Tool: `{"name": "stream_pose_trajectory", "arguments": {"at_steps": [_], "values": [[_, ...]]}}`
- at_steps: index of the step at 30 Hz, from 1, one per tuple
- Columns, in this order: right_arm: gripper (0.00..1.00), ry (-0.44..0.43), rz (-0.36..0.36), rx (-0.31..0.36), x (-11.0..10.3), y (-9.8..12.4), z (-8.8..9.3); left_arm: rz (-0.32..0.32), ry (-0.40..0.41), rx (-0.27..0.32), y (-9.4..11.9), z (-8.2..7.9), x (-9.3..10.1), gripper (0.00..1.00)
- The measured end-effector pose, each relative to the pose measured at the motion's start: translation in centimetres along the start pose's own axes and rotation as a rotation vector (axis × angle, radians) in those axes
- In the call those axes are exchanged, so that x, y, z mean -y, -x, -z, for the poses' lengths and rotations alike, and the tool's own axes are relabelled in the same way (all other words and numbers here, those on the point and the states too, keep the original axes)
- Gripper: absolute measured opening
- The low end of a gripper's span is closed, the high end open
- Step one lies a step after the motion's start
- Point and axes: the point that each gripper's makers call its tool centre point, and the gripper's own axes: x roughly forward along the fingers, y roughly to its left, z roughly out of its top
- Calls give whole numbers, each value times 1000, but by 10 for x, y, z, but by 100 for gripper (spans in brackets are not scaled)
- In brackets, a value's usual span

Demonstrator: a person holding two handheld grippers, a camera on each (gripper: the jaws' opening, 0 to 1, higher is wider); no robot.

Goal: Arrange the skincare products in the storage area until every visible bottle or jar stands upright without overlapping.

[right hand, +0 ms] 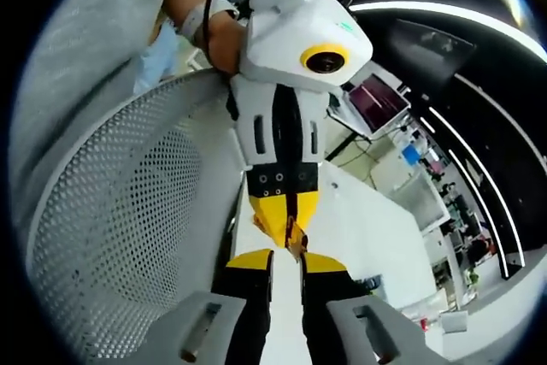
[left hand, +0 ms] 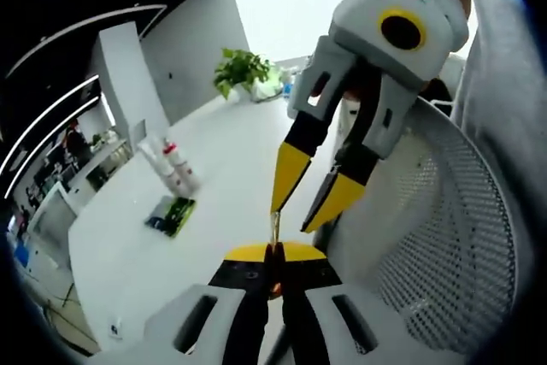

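From my left hand-held gripper (left hand: 275, 250) the jaws are pressed together on a thin stick (left hand: 275, 230). My right hand-held gripper (left hand: 306, 214) hangs just above it, yellow tips slightly apart. Both sit right beside the white mesh chair (left hand: 453, 245). The skincare bottles (left hand: 178, 168) stand upright on the white surface (left hand: 231, 177), well away from the chair, near a green packet (left hand: 173, 214).

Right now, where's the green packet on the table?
In the left gripper view, the green packet lies flat on the white table, left of the jaws, just below the two red-capped white bottles.
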Motion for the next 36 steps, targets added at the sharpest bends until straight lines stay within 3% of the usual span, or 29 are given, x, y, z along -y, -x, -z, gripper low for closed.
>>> {"name": "stream_pose_trajectory", "arguments": {"at_steps": [24, 27, 36], "values": [[0, -34, -19, 17, -1, 3, -2, 30, -21, -13, -1, 1, 6, 0], [0, 4, -49, 2, -4, 3, 1, 68, -37, -19, -2, 3, 14, 0], [0, -46, -214, 31, -12, 2, 1, 96, -59, -28, -2, 4, 20, 0]]}}
